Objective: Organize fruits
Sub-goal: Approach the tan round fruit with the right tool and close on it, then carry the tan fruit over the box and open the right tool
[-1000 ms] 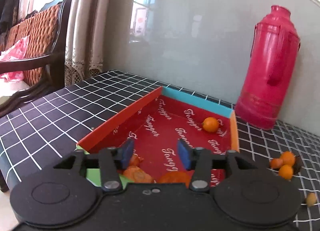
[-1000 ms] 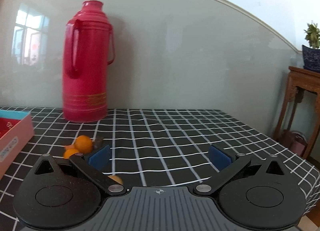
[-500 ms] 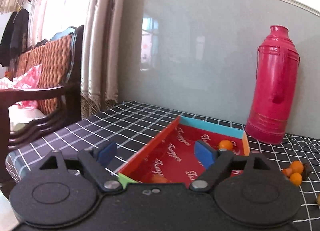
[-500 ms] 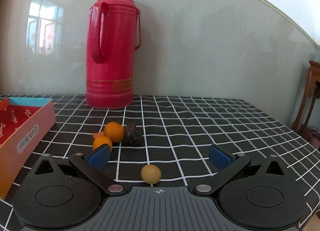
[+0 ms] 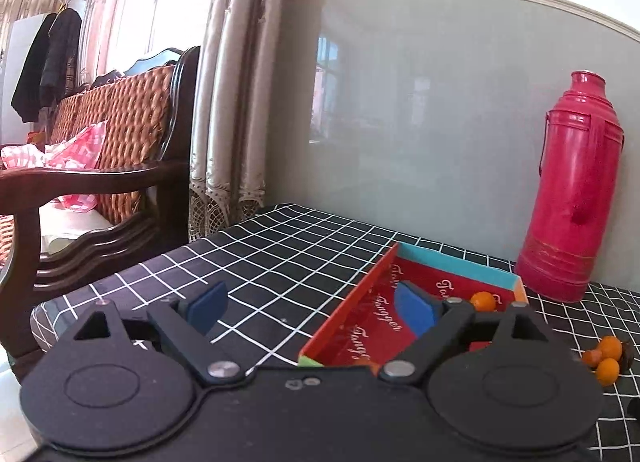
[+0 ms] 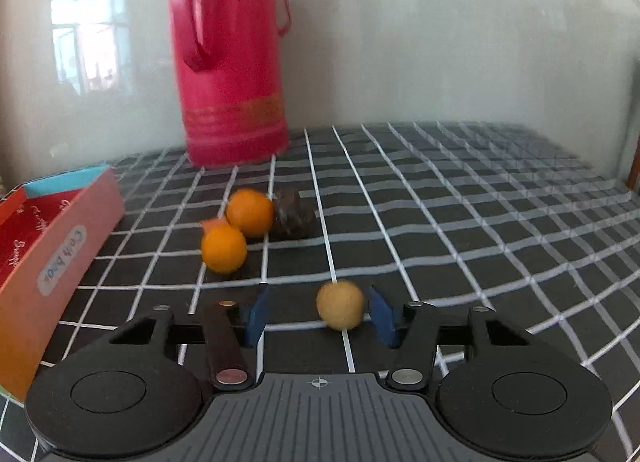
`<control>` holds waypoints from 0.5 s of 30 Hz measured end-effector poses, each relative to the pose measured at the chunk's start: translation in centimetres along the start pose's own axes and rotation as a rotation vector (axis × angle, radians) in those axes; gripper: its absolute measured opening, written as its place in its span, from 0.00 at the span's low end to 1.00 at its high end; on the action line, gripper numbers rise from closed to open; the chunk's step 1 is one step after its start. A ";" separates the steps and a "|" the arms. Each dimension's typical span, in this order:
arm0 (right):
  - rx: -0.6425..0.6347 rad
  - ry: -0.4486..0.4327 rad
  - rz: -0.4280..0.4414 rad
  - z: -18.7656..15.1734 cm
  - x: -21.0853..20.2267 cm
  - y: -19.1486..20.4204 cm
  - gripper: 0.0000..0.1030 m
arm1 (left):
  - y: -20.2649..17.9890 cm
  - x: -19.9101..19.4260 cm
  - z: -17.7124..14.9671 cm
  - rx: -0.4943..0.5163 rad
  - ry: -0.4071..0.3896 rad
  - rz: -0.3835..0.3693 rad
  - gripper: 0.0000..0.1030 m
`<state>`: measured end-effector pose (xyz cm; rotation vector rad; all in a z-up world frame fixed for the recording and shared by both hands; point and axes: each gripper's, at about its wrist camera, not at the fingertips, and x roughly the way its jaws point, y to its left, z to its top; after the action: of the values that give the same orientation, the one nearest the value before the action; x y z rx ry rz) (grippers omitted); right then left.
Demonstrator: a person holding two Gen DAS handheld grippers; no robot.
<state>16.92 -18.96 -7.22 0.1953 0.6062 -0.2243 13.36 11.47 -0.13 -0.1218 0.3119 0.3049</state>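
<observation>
Closing in with the right gripper (image 6: 318,316) around a small tan round fruit (image 6: 340,305) on the black checked tablecloth (image 6: 460,222): jaws just now narrowing from full spread a second ago, fruit sitting between the blue pads, nearer the right pad, a gap showing on the left side, so not yet pinched. Meaning, likely, the start of a pick-up for carrying to the red box (image 6: 52,238) at the left.

Spreading the left gripper (image 5: 312,308) wide, jaws just now opening, nothing between the pads; lifted back from the box (image 5: 404,314), where a second ago the pads were low over orange fruit inside. Reading this as a drop-off just finished on that side.

Showing in the right wrist view only: the tan fruit and its place between the pads, plus two oranges (image 6: 236,230) and a dark lumpy fruit (image 6: 292,212) clustered near the red thermos flask (image 6: 228,58). Showing in the left wrist view only: the box interior with one orange fruit (image 5: 483,301) at its far end, a wooden wicker-backed bench (image 5: 100,158) and curtains (image 5: 232,102) beyond the table's edge.
</observation>
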 end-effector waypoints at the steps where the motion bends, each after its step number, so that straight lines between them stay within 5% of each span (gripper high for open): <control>1: -0.004 -0.001 -0.004 0.0 0.0 0.1 0.53 | 0.2 0.0 0.0 -0.002 0.001 0.001 0.82; 3: -0.009 -0.002 -0.004 0.0 0.1 0.1 0.44 | 0.4 0.0 0.1 -0.005 0.002 0.004 0.82; 4: -0.014 -0.004 -0.007 0.0 0.0 0.2 0.26 | 0.5 0.0 0.1 -0.007 0.002 0.006 0.82; 10: -0.034 -0.023 0.029 0.0 -0.2 0.5 0.26 | 1.2 0.2 0.1 -0.028 0.016 0.019 0.83; 15: -0.057 -0.130 0.137 0.3 -2.3 1.7 0.26 | 2.3 0.6 0.2 -0.072 0.040 0.034 0.84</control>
<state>15.67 -17.07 -5.45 0.1655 0.4679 -0.0867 13.26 13.87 -0.32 -0.1935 0.3433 0.3482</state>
